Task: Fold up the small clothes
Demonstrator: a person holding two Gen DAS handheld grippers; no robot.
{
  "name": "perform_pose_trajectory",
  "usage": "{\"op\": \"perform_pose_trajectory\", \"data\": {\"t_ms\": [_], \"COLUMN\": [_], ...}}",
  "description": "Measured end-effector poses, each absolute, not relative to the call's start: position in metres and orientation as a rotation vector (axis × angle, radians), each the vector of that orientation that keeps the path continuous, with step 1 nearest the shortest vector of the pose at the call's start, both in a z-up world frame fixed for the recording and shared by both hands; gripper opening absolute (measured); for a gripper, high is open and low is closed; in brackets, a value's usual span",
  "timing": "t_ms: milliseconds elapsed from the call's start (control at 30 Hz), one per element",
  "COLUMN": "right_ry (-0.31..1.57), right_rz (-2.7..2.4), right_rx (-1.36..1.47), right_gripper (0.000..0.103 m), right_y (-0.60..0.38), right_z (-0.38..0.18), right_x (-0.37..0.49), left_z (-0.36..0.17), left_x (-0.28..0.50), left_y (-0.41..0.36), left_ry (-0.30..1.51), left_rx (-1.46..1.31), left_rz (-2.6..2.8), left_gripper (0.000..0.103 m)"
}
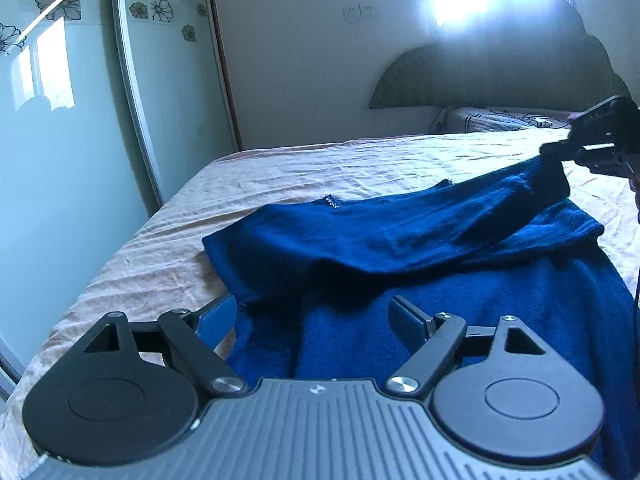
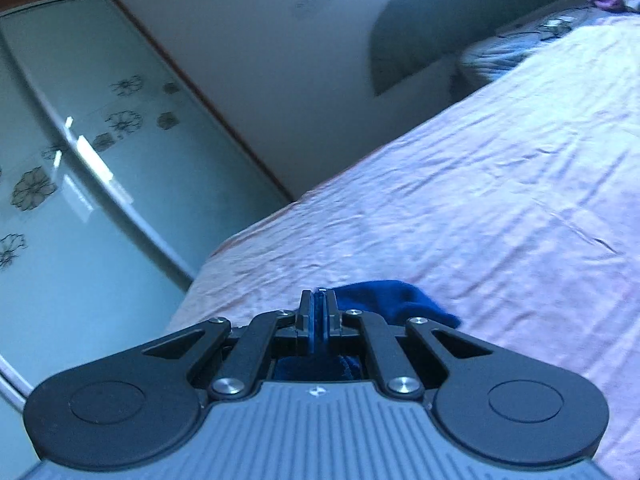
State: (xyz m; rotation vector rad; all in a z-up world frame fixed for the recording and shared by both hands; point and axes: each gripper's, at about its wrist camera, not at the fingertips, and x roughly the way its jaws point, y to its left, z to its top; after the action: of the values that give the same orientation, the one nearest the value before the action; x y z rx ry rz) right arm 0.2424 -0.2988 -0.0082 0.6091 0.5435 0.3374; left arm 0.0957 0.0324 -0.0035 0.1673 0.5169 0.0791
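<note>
- Here, on a bed (image 1: 320, 168) covered with a wrinkled pale pink sheet, a dark blue knitted garment (image 1: 400, 240) lies spread across the near part of the mattress, with one part of it lifted off the rest.
- The left gripper (image 1: 312, 320) sits low over the near edge of the garment, its jaws standing wide apart; blue fabric lies beneath and between the two fingers, but neither pad presses on it.
- The left finger (image 1: 218, 316) is at the garment's left edge, where the cloth meets the sheet; the other finger (image 1: 408, 320) is over the knit itself.
- At the far right of the left wrist view, the right gripper (image 1: 560, 150) holds a corner of the garment raised above the bed, so that a band of cloth stretches from it down to the flat part.
- From its own camera, the right gripper (image 2: 319, 312) is clamped tight on a thin fold of the blue cloth, with more of it bunched to the right of the fingers and behind them.
- A padded headboard (image 1: 500, 72) and a patterned pillow (image 1: 492, 118) are at the far end of the bed; a glass wardrobe door with a flower print (image 1: 60, 120) stands to the left.
</note>
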Motion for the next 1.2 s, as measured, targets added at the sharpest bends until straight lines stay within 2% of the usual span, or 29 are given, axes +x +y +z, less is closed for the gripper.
{"op": "perform_pose_trajectory", "data": {"t_ms": [367, 667, 700, 767, 800, 833, 900, 1033, 1067, 1133, 1200], "right_ry": [0.655, 0.617, 0.633, 0.677, 0.703, 0.729, 0.724, 0.658, 0.652, 0.66, 0.667], "right_rz": [0.243, 0.242, 0.265, 0.306, 0.315, 0.31, 0.265, 0.248, 0.275, 0.363, 0.458], "right_rx": [0.581, 0.406, 0.404, 0.361, 0.311, 0.246, 0.188, 0.27, 0.283, 0.282, 0.251], "right_gripper": [0.006, 0.009, 0.011, 0.024, 0.039, 0.046, 0.046, 0.047, 0.049, 0.06, 0.063], "right_y": [-0.305, -0.289, -0.288, -0.283, -0.278, -0.273, -0.269, -0.283, -0.285, -0.283, -0.278], "right_z": [-0.034, -0.019, -0.021, -0.024, -0.027, -0.031, -0.033, -0.018, -0.014, -0.005, 0.0], "right_x": [0.248, 0.213, 0.211, 0.208, 0.207, 0.207, 0.2, 0.174, 0.166, 0.15, 0.131], "left_z": [-0.007, -0.011, -0.012, -0.016, -0.018, -0.019, -0.019, -0.011, -0.008, -0.004, -0.001], "left_x": [0.089, 0.07, 0.068, 0.066, 0.066, 0.066, 0.064, 0.053, 0.049, 0.042, 0.034], "left_y": [0.048, 0.07, 0.071, 0.073, 0.074, 0.074, 0.078, 0.085, 0.087, 0.088, 0.09], "left_ry": [0.537, 0.588, 0.592, 0.601, 0.609, 0.617, 0.62, 0.6, 0.594, 0.588, 0.585], "left_rx": [0.168, 0.125, 0.119, 0.124, 0.13, 0.132, 0.126, 0.103, 0.096, 0.084, 0.07], "left_rz": [0.14, 0.149, 0.148, 0.153, 0.161, 0.17, 0.187, 0.201, 0.201, 0.196, 0.184], "left_gripper": [0.09, 0.093, 0.093, 0.093, 0.093, 0.093, 0.093, 0.093, 0.093, 0.093, 0.093]}}
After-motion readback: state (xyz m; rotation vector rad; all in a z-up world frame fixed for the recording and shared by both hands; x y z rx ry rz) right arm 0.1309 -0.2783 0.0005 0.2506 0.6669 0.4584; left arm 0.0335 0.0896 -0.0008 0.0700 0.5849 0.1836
